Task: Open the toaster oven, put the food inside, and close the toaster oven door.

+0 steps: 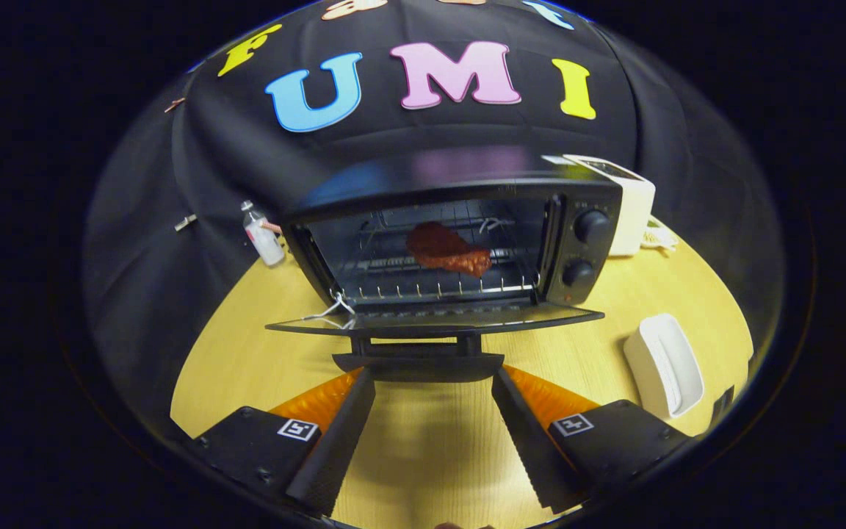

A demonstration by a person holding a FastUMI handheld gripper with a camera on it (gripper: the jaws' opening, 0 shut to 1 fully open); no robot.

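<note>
A black cloth wall closes the booth behind a pale wooden table [423,441], whose rounded far edge runs up against the cloth. One toaster oven [460,235] stands toward the back of the table, roughly centred, facing the gripper. Its door [434,321] is dropped flat and level, so the cavity is fully exposed, and the door handle [418,365] juts forward toward the fingers.

The one piece of food [447,250], a reddish-brown cutlet, already lies on the wire rack [423,283] inside the oven, set toward the middle of the rack, probably so it clears the door when that swings up. Two round knobs [584,250] sit one above the other on the oven's right-hand panel.

The gripper [434,375] holds nothing. Its two fingers are spread wide, and their tips reach up to the two ends of the door handle without visibly pinching it; whether they touch it I cannot tell. That stance suits getting under or around the handle to lift the door, which looks like the only step left.

Three other things stand by. One small clear bottle [262,235] sits near the table's back left edge, just beside the oven. One white boxy appliance [625,202] stands at the back right, behind the oven's corner. One white oblong holder [664,365] lies near the right edge.
</note>
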